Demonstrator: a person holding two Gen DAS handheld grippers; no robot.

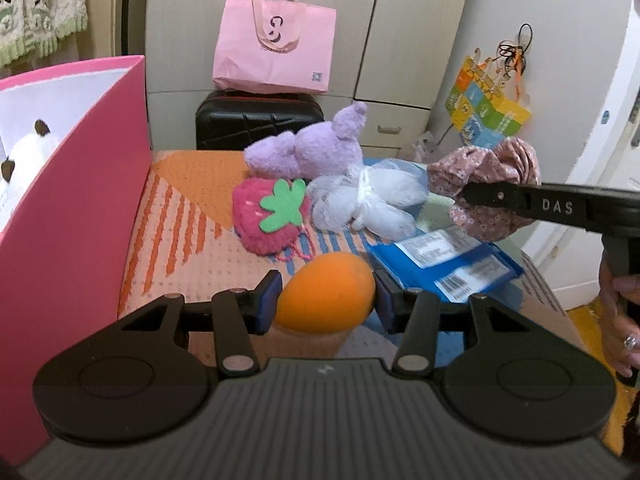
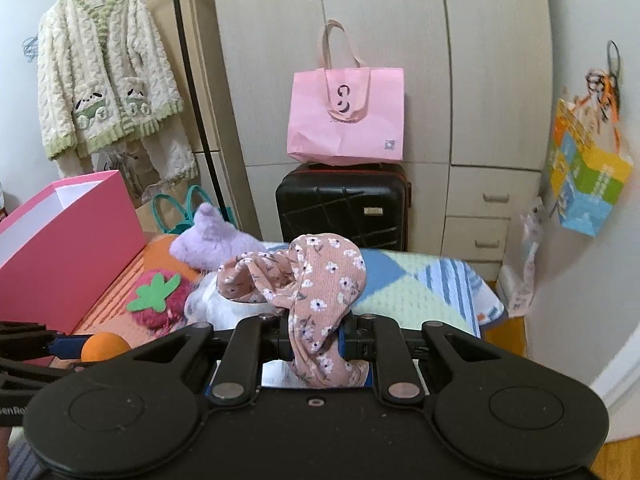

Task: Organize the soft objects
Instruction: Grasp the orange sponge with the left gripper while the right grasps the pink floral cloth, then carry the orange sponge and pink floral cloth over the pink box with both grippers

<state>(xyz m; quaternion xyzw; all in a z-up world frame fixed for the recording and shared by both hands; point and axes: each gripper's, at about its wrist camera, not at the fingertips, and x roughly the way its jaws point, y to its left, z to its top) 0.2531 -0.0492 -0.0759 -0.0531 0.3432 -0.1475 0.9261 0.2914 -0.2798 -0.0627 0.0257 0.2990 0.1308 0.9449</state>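
Both grippers loaded: left gripper (image 1: 326, 300) pinching the orange sponge (image 1: 327, 294) near the front, right gripper (image 2: 314, 338) clamping the floral cloth (image 2: 312, 292).

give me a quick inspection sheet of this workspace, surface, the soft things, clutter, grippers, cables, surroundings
Surface: patchwork mat, orange and blue-green.
Job's things: orange sponge egg; floral fabric; strawberry plush; purple plush; white mesh pouf; pink box.
Clutter: blue packet.
Grippers: left hand-held gripper pads at the egg's sides; right hand-held gripper shut on floral fabric.
Cables: nothing seen.
Surroundings: pink tote, black suitcase, wardrobe.
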